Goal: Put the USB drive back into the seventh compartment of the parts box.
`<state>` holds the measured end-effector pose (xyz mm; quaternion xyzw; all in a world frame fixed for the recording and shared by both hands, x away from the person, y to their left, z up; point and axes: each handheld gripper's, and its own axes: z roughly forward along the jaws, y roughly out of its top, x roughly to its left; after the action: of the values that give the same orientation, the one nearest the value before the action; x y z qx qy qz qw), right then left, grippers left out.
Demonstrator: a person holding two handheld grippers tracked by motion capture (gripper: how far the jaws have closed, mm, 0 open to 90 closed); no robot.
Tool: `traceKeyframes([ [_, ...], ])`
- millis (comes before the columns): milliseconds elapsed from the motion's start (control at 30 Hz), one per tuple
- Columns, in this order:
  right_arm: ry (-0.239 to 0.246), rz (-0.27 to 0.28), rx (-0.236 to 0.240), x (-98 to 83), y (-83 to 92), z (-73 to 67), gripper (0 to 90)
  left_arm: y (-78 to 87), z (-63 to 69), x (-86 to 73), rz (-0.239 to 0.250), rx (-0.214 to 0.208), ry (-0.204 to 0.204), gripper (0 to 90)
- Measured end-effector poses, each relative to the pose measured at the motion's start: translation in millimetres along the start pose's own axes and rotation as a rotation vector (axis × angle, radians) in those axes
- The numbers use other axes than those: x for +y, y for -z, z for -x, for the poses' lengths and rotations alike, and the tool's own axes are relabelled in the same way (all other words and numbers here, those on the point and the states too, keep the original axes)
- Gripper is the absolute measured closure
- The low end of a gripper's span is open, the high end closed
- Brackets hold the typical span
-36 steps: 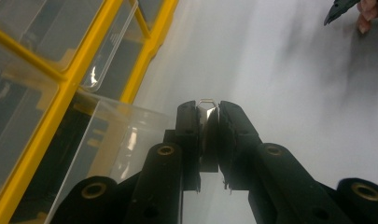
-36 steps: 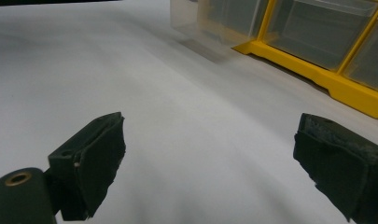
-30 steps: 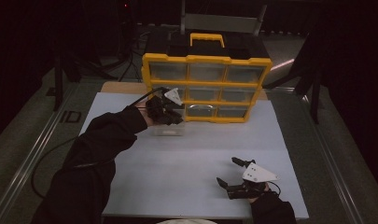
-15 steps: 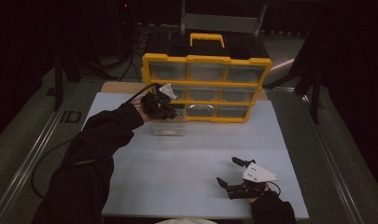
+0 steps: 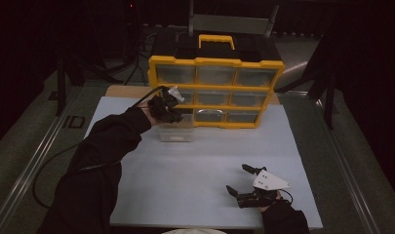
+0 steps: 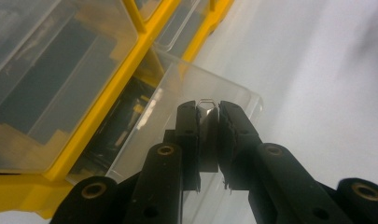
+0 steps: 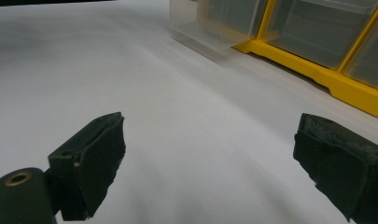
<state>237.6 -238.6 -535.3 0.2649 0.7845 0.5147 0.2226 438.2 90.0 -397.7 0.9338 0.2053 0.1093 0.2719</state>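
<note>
Left gripper [image 6: 207,116] pinches a small metal clip [image 6: 206,105] over the clear drawer [image 6: 210,84]; right gripper [image 7: 210,158] gapes wide.

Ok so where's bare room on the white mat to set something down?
Free: the middle of the white mat, between the pulled-out clear drawer and the right gripper. Crowded: the back edge by the yellow organizer, where the left gripper works.

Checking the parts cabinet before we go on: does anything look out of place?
One clear drawer at the bottom left of the yellow cabinet is pulled out onto the white table, while the other drawers sit flush. The left gripper is shut on a small metal piece over it. Nothing looks spilled or broken.
</note>
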Motion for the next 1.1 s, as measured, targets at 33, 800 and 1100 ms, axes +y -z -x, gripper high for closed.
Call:
traceKeyframes([
  [33, 0.002, -0.003, 0.001, -0.2, 0.0, -0.1, 8.9, -3.0, -1.4, 0.4, -0.008, 0.006, -0.003, 79.6],
  [800, -0.003, -0.009, 0.001, -0.7, -0.2, 0.7, 8.9, -18.5, -11.8, -5.8, -0.001, 0.025, 0.073, 53.8],
  [1100, -0.003, -0.004, -0.004, -0.1, 0.0, 0.2, 8.9, -11.7, -6.4, -8.4, 0.016, -0.012, 0.105, 26.3],
])
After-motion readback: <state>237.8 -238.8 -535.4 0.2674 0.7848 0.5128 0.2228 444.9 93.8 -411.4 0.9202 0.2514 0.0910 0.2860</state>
